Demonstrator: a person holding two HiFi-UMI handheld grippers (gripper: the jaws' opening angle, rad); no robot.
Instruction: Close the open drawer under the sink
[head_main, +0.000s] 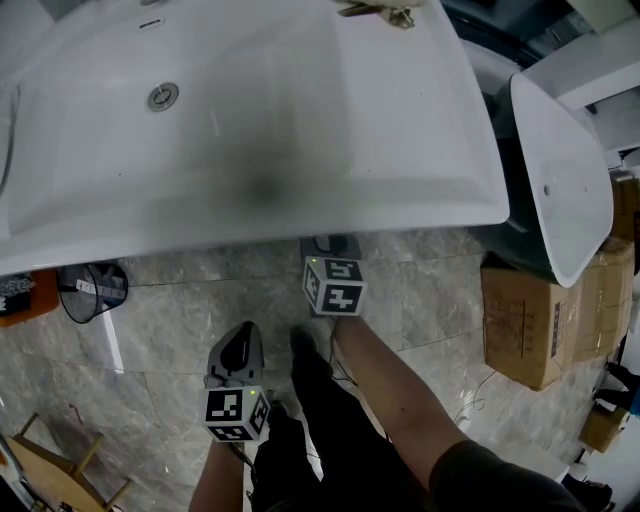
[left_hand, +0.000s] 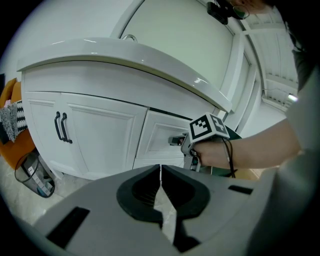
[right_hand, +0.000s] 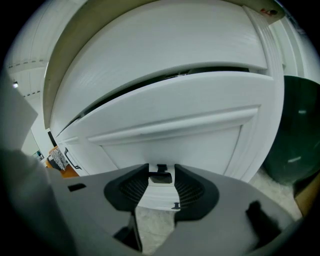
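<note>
The white sink (head_main: 250, 120) fills the top of the head view and hides the cabinet beneath it. In the right gripper view the white drawer front (right_hand: 190, 135) stands close, with a dark gap along its top edge under the counter. My right gripper (right_hand: 161, 184) has its jaws on either side of the small dark drawer handle (right_hand: 161, 177), closed against it. The left gripper view shows the same right gripper (left_hand: 186, 145) at the drawer (left_hand: 160, 132). My left gripper (left_hand: 160, 175) is shut and empty, held back from the cabinet, at lower left in the head view (head_main: 238, 348).
Left of the drawer, two white cabinet doors carry black bar handles (left_hand: 62, 127). A wire bin with a dark liner (head_main: 92, 290) stands on the grey tile floor at left. Cardboard boxes (head_main: 540, 320) and a white-lidded dark tub (head_main: 565, 180) stand at right.
</note>
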